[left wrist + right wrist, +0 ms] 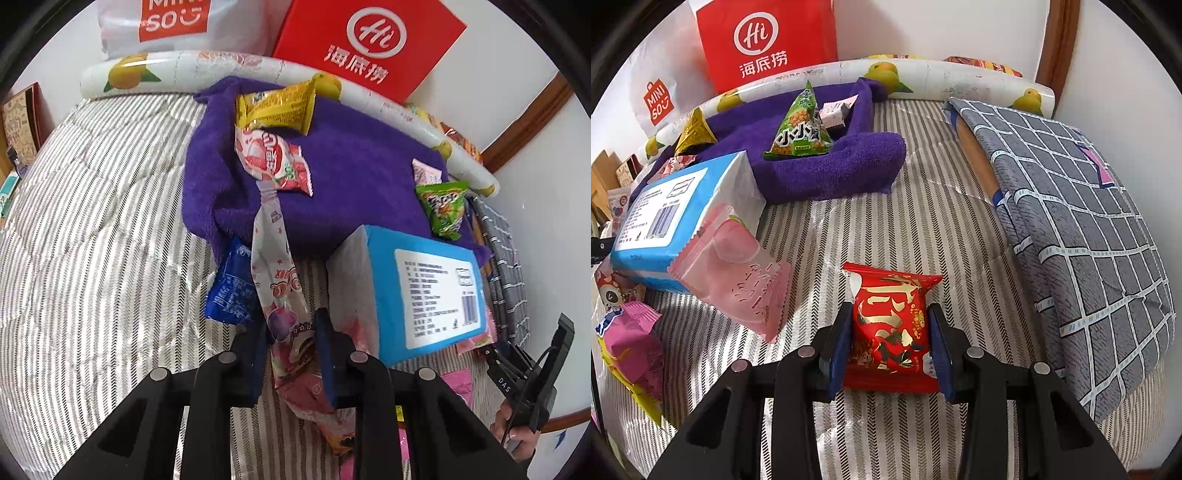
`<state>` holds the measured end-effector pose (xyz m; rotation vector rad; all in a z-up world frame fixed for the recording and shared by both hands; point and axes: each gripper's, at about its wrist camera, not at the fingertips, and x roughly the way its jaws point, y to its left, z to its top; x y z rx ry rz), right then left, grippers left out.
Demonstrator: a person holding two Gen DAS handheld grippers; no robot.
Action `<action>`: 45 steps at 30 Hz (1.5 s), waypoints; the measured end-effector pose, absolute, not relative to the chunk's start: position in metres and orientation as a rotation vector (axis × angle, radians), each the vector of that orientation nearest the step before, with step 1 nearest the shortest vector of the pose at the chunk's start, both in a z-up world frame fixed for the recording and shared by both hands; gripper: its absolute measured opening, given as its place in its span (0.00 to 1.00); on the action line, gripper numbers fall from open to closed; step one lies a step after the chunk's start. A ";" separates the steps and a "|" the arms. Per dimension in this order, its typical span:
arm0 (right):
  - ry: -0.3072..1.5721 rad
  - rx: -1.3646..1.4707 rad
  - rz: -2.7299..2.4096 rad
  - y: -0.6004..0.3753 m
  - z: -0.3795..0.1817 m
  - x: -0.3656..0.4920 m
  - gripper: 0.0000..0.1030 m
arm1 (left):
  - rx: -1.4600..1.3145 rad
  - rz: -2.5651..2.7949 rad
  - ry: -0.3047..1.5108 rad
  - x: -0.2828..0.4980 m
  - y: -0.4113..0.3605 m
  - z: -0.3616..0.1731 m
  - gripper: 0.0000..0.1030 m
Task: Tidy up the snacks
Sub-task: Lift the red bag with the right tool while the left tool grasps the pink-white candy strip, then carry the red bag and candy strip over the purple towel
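Note:
In the left wrist view my left gripper (291, 354) is shut on a long pink stick packet (271, 266), which reaches up to the purple towel (351, 173). A yellow packet (275, 107), a red-and-white packet (273, 158) and a green packet (443, 210) lie on that towel. In the right wrist view my right gripper (890, 350) is shut on a red packet with gold print (890, 325), just above the striped bedcover (923, 229). The towel (831, 166) there holds a green triangular packet (798, 125) and a small pink-white sweet (834, 112).
A blue tissue pack (417, 288) lies beside the towel, a pink peach packet (738, 280) against it. A blue packet (231, 291) lies left of the stick packet. Pink and yellow packets (628, 350) sit at the left. A grey checked cloth (1071, 221) covers the right. Red bag (768, 40) and lemon-print roll (923, 74) stand behind.

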<state>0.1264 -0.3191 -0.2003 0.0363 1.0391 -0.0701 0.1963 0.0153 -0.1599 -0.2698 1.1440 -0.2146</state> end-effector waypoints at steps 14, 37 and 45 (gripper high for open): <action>0.911 0.032 -0.080 -0.298 -0.120 0.109 0.38 | -0.295 -0.216 1.020 0.172 0.045 -0.104 0.22; 0.790 -0.005 -0.031 -0.227 -0.027 0.142 0.38 | -0.268 -0.280 0.912 0.178 0.043 -0.045 0.23; 0.783 0.006 -0.020 -0.225 -0.025 0.150 0.38 | -0.267 -0.278 0.924 0.188 0.043 -0.049 0.23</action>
